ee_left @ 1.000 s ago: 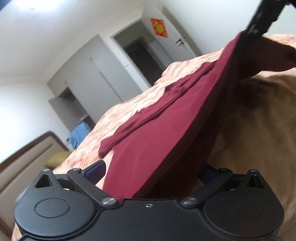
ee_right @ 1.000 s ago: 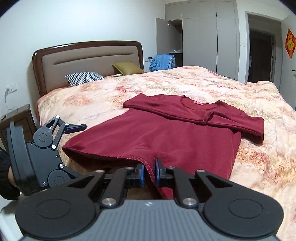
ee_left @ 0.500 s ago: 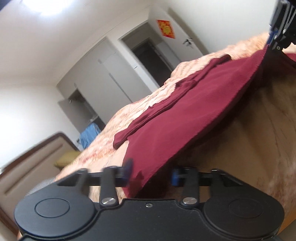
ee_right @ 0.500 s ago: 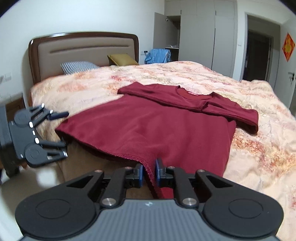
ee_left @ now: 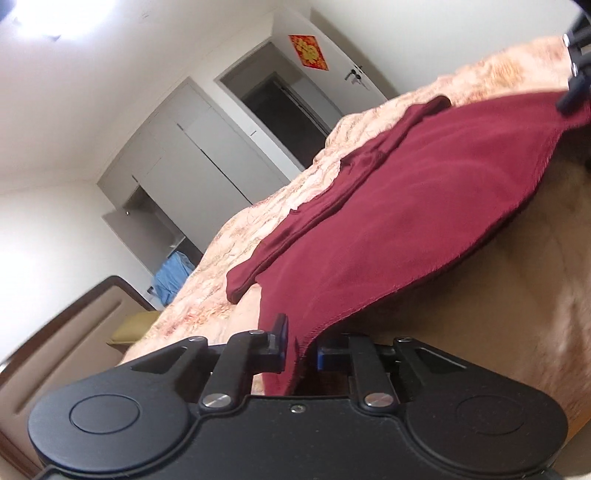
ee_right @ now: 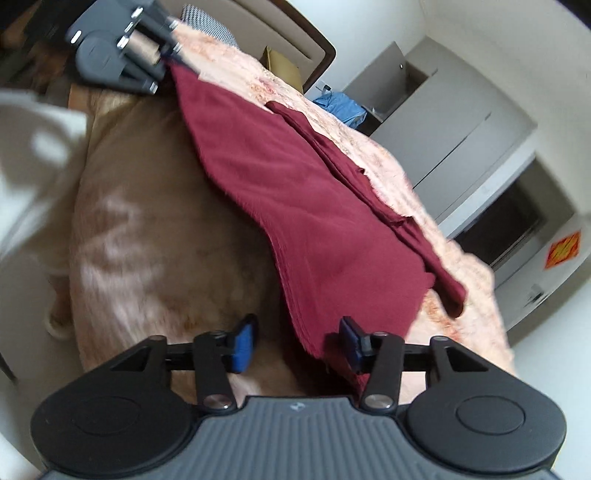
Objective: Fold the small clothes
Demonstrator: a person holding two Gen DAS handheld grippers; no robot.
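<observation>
A maroon long-sleeved shirt (ee_left: 406,206) lies spread on the floral quilt (ee_left: 461,85), its hem hanging over the bed's edge. My left gripper (ee_left: 301,347) is closing on one hem corner, and the cloth fills the narrow gap between its blue pads. The right wrist view shows that gripper (ee_right: 162,62) at the shirt's (ee_right: 295,192) far corner. My right gripper (ee_right: 297,341) is opening; the other hem corner hangs loose between its pads, close to the right one, and neither pad presses on it. It shows in the left wrist view as a dark shape at the top right (ee_left: 574,74).
The tan side of the bed (ee_right: 166,221) drops away below the hem. A headboard (ee_left: 74,332), an olive pillow (ee_left: 129,328) and a checked pillow (ee_right: 210,18) are at the bed's head. Beyond stand a wardrobe (ee_left: 207,158) with blue cloth (ee_left: 171,277) and a dark doorway (ee_left: 288,103).
My left jaws went from wide open to nearly shut on the hem corner. My right gripper sank and rolled, and its jaws opened off the hem they had pinched.
</observation>
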